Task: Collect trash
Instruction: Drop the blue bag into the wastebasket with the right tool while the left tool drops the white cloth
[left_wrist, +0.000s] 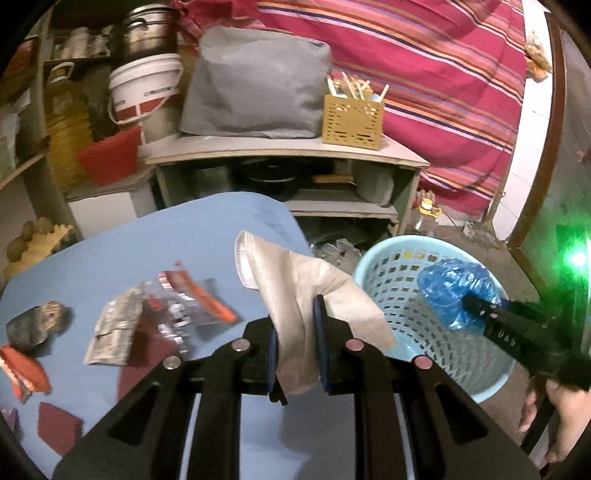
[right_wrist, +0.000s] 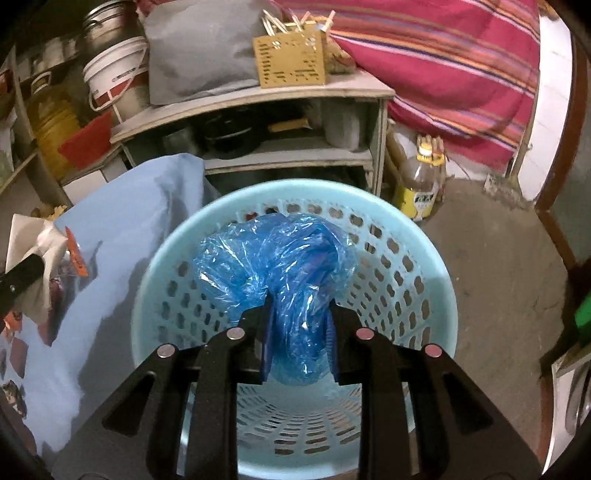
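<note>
A: Left tool (left_wrist: 297, 347) — what is it doing?

B: It is pinching a beige napkin (left_wrist: 306, 295) between its blue pads. The napkin is hanging off the pads and draping out to the right, over the edge of the blue worktop (left_wrist: 147, 251). A white ribbed item is sitting just behind the napkin, touching it; cannot tell what it is.

A: And the right tool (right_wrist: 298, 334)?

B: It is clamping a crumpled blue plastic bag (right_wrist: 273, 266), holding it over the mouth of the light-blue perforated basket (right_wrist: 424, 295). The bag is bulging above the fingers, with its lower end hanging between them. The basket is standing on the floor just beside the worktop's right edge.

A: Other trash on the worktop?

B: A clear wrapper with an orange strip (left_wrist: 195, 302) and a silver foil packet (left_wrist: 114, 328) are lying near each other left of the napkin. A dark crumpled scrap (left_wrist: 33, 325) and a red wrapper (left_wrist: 26, 369) are lying at the far left edge.

A: Background?

B: A grey cloth-covered box (left_wrist: 255, 81) and a yellow perforated holder (left_wrist: 351, 122) are sitting on a shelf unit behind.
</note>
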